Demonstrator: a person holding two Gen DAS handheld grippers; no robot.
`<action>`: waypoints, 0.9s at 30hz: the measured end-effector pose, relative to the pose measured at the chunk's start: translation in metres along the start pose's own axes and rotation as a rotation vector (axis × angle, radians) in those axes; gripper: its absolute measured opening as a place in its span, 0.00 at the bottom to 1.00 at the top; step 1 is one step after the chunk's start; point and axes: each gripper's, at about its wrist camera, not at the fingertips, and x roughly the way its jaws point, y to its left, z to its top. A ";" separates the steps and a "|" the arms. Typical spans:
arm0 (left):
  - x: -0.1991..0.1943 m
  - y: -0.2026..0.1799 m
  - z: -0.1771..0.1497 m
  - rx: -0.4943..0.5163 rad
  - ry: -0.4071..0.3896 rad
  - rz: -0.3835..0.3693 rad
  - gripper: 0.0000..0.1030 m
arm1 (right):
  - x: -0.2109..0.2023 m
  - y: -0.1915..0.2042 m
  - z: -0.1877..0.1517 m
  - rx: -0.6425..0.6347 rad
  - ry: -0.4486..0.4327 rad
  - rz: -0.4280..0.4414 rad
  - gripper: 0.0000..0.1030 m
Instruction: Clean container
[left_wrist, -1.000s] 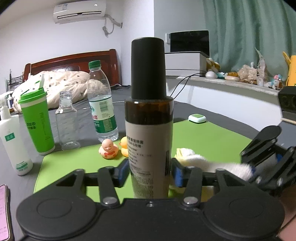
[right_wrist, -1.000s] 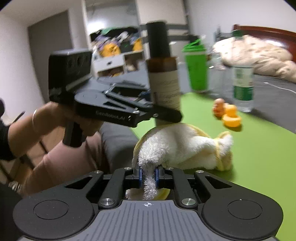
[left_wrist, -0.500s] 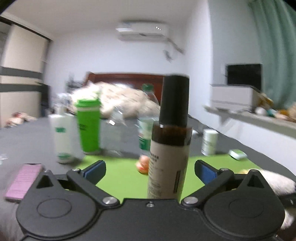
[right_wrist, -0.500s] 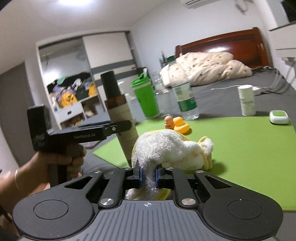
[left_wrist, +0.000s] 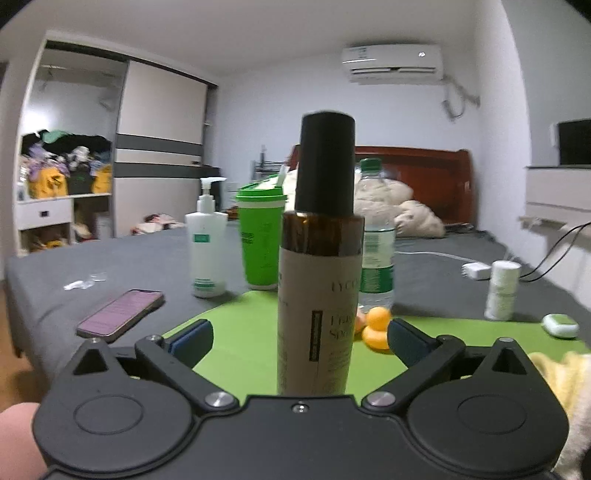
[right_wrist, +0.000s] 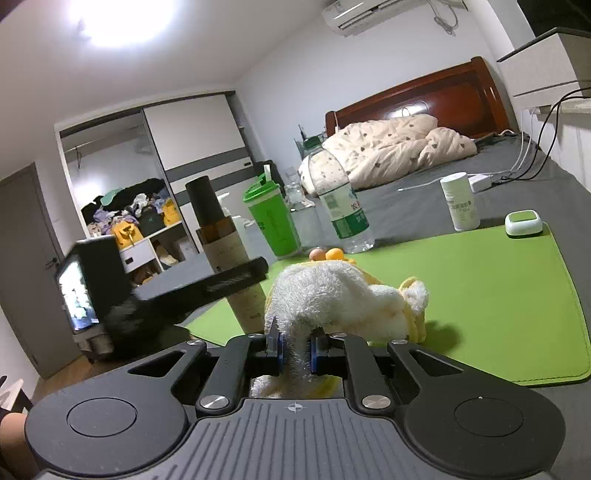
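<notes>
A brown bottle (left_wrist: 318, 295) with a black cap and a cream label stands upright on the green mat (left_wrist: 243, 343). My left gripper (left_wrist: 300, 339) is open, with its jaws wide apart on either side of the bottle and not touching it. The bottle also shows in the right wrist view (right_wrist: 229, 254), with the left gripper (right_wrist: 207, 288) beside it. My right gripper (right_wrist: 295, 349) is shut on a white and yellow towel (right_wrist: 332, 299) that lies bunched on the mat, just right of the bottle.
Behind the bottle stand a white pump bottle (left_wrist: 205, 243), a green tumbler (left_wrist: 260, 240) and a clear water bottle (left_wrist: 376, 254). Small toy ducks (left_wrist: 376, 326) sit on the mat. A phone (left_wrist: 122, 314), a white jar (left_wrist: 501, 290) and a small green-topped case (left_wrist: 559, 325) lie around.
My left gripper has opened and let go of the brown bottle, which now stands on the mat. It has swung left. My right gripper still holds the towel.
</notes>
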 end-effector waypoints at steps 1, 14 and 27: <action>0.002 -0.002 -0.001 -0.001 0.000 0.016 0.91 | -0.001 0.000 0.000 -0.002 0.000 0.003 0.12; 0.006 -0.019 -0.004 0.026 0.037 0.102 0.51 | -0.008 0.004 -0.007 0.006 -0.014 0.047 0.12; 0.012 -0.009 -0.002 0.050 0.041 -0.056 0.41 | -0.015 0.007 -0.007 0.004 -0.028 0.039 0.12</action>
